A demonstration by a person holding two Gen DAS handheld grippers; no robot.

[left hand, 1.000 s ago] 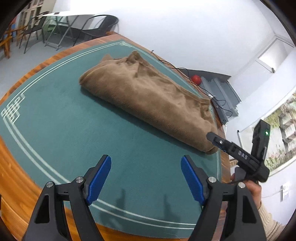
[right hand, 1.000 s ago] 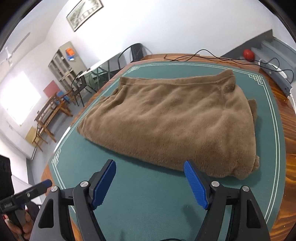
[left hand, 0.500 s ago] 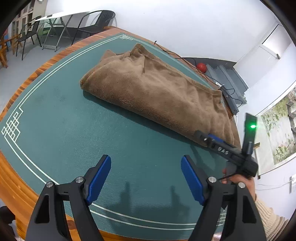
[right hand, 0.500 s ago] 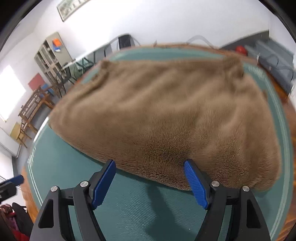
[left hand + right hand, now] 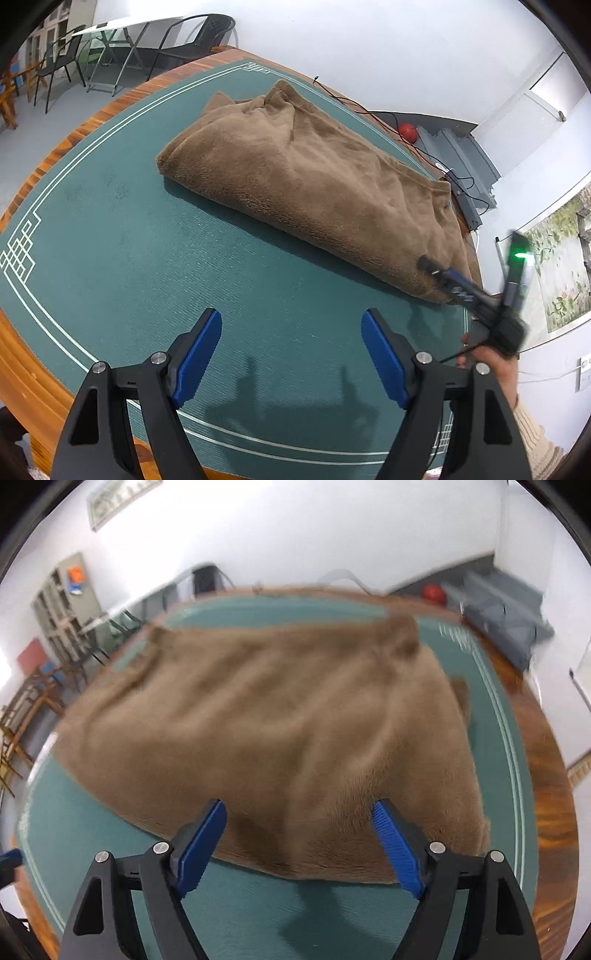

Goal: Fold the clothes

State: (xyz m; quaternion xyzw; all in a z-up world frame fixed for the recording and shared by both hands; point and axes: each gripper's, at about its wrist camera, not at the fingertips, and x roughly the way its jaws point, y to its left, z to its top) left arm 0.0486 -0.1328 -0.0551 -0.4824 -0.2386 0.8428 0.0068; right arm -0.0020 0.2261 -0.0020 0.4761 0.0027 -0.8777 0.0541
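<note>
— What do we see down our right gripper (image 5: 299, 843)?

— Our two blue pads (image 5: 397, 849) stand wide and are opening. Between them lies the near edge of the brown fleece garment (image 5: 266, 716), folded flat on the green mat (image 5: 295, 915). We can't tell whether the pads touch the fleece.

— And around it?

— We see the mat's pale border lines and the wooden table (image 5: 554, 812) rim on the right. Farther off, blurred: a red ball (image 5: 432, 592) by grey steps, a shelf unit (image 5: 62, 598) and chairs on the left.
</note>
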